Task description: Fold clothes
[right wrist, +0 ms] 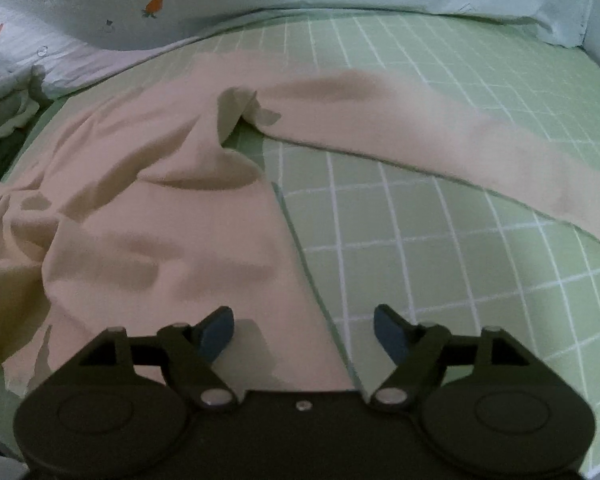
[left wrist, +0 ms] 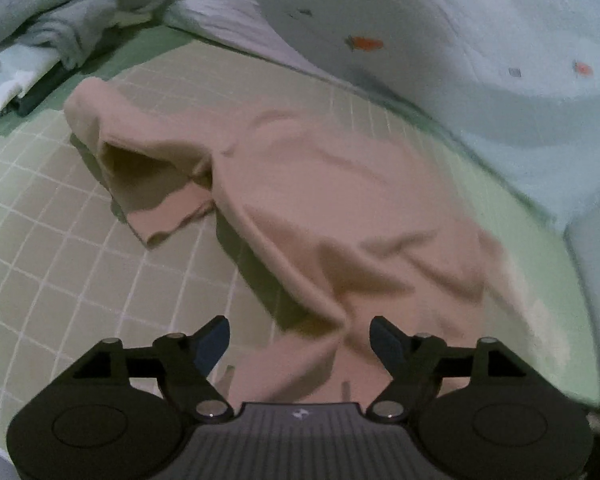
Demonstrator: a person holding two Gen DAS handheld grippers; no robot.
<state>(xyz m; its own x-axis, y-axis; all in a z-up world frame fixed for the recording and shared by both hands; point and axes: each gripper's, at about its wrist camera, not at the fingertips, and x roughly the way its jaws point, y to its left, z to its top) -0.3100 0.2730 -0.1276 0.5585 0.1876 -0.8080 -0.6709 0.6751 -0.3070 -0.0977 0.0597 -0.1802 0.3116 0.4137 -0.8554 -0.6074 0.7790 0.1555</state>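
**Operator:** State of both grippers, and where is the garment?

**Technician:** The left gripper [left wrist: 300,338] has its fingers [left wrist: 214,338] apart, with nothing clamped. A ridge of the beige garment [left wrist: 332,216] runs between them and on beyond the tips, and the pads do not press on it. A sleeve [left wrist: 156,184] lies ahead and to the left of the fingers. The right gripper [right wrist: 304,332] also stands apart and empty. In the right wrist view the garment's straight edge [right wrist: 300,256] runs between the fingers; the cloth lies under the left finger [right wrist: 218,330], and bare green sheet [right wrist: 440,248] lies under the right one. The second sleeve [right wrist: 440,136] stretches ahead and to the right. The garment rests on the bed, rumpled and, by my judgement, not yet folded.

**Operator:** Procedure for the step in hand?

**Technician:** Judged as a re-grip for the fold.
1. Lower each gripper until one finger slides under the cloth edge.
2. Clamp one layer only. The ridge at the left gripper may be bunched, so several layers could be caught there.
3. Take matching points on both sides, then lift evenly.
4. Smooth the wrinkles ahead of the fingers before laying the fold.

**Operator:** Risk?

**Technician:** Pinching the sheet together with the cloth.
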